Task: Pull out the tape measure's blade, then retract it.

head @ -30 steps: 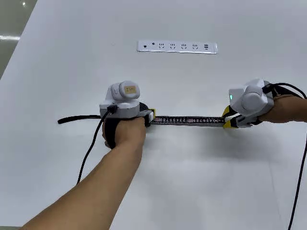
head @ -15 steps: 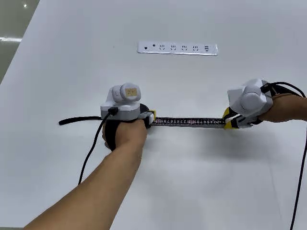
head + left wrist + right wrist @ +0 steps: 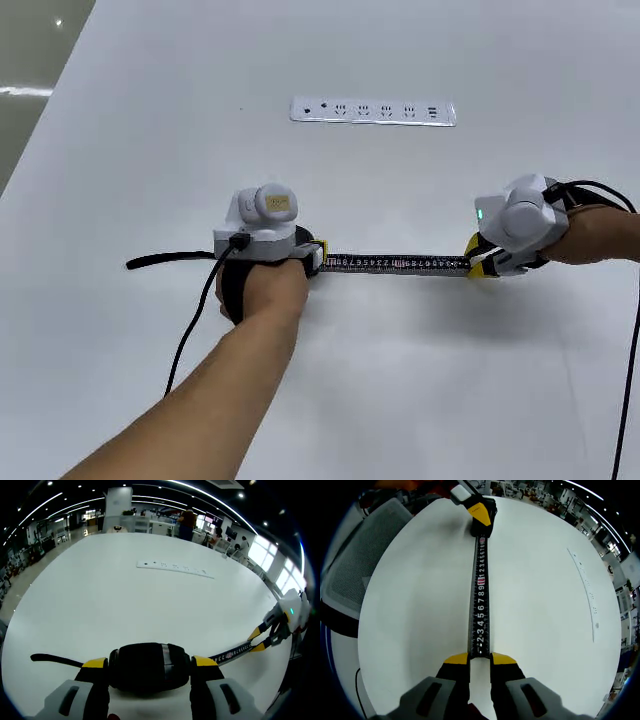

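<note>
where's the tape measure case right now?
The case sits left of centre on the table in the head view, clamped in the left gripper; its blade runs right to the right gripper.

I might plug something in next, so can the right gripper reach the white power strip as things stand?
Probably not yet: the right gripper is shut on the black numbered tape blade. Otherwise the white table up to the white power strip looks free.
</note>
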A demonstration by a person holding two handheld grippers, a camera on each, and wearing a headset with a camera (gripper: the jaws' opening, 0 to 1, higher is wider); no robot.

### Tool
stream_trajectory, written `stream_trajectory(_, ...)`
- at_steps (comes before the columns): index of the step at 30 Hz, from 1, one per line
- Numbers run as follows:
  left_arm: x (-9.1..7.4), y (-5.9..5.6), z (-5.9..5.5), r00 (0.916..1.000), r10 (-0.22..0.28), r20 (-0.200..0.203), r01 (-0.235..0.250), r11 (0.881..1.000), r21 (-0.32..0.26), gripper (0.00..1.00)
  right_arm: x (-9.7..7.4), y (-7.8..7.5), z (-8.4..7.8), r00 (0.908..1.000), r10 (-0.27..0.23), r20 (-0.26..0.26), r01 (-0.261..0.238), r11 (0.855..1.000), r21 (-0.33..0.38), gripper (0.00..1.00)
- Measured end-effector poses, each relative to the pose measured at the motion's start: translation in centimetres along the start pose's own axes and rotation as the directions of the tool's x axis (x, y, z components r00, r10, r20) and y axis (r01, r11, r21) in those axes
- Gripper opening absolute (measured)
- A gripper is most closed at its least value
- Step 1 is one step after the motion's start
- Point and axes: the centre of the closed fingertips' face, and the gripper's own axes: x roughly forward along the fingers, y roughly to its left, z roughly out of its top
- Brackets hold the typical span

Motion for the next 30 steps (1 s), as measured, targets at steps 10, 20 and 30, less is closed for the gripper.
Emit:
stream_trajectory(10, -0.02, -0.04, -0.05, 1.0, 0.0, -0.003, 0.0, 1.0, 0.0, 0.63, 0.09, -0.04, 0.41, 0.9998, 0.015, 0.011, -0.015, 1.0, 0.016, 0.14)
stream_trajectory(20, -0.03, -0.04, -0.06, 1.0, -0.004, -0.009, 0.004, 1.0, 0.001, 0.63, 0.2, -0.21, 0.69, 0.9984, 0.054, 0.015, -0.054, 0.998, 0.032, 0.14)
stream_trajectory(30, -0.07, -0.05, -0.05, 0.9999, -0.005, -0.01, 0.005, 1.0, 0.002, 0.63, 0.33, -0.28, 0.91, 0.9962, 0.085, 0.016, -0.086, 0.996, 0.037, 0.14)
